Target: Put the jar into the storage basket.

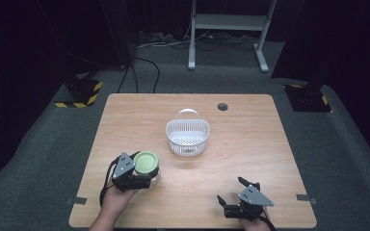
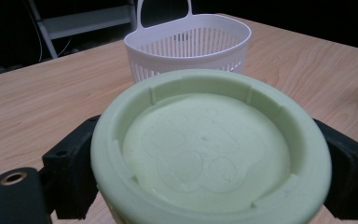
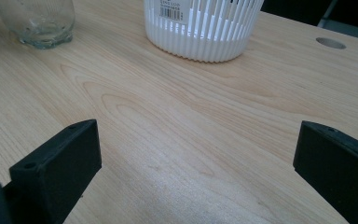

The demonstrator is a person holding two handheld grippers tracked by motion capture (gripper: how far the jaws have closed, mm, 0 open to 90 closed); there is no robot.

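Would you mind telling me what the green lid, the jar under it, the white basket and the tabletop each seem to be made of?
Green lid: likely matte moulded plastic or silicone; soft sheen, embossed outline.
Jar: clear glass by its look; transparent, with thick bright-edged base.
White basket: glossy moulded plastic; thin uniform slats, one-piece handle.
Tabletop: pale wood or wood-look laminate; grain lines, smooth satin surface.

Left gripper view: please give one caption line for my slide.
Left gripper's black fingers flank a pale green lid, with a white slotted basket behind it on the wooden table.
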